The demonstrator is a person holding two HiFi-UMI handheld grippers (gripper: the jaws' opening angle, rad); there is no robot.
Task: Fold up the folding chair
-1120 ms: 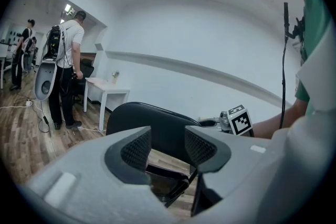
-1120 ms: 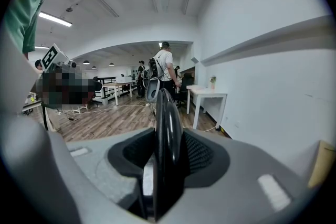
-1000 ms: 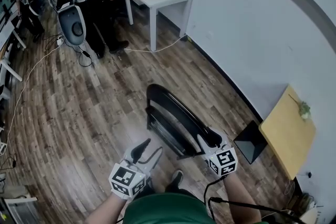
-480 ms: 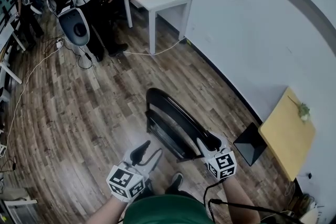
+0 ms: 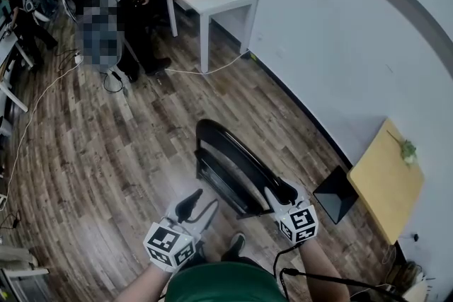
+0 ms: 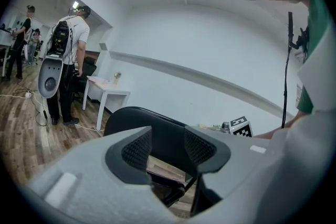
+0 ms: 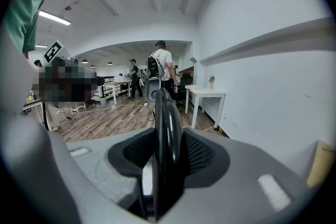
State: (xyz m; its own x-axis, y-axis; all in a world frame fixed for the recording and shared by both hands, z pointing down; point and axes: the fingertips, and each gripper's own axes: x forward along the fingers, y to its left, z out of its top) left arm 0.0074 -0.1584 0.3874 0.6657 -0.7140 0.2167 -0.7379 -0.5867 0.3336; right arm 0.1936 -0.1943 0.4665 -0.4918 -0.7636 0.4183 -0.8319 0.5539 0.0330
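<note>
Your right hand-held gripper [image 7: 168, 152] is clamping the backrest edge of the black folding chair [image 5: 225, 155], which is standing on the wood floor [image 5: 106, 152] just in front of you, near the white wall [image 5: 340, 32]. Your left hand-held gripper [image 6: 168, 148] is hanging released beside it, grasping nothing. The chair appears partly folded.

No lettering, brand, number or sign can be read anywhere in the room. The only printed marks are black-and-white square patterns. They sit on the cube [image 5: 170, 242] of the left tool [image 5: 199, 204] and on the cube [image 5: 299, 221] of the right tool [image 5: 282, 192]. These patterns spell no words or figures.
</note>
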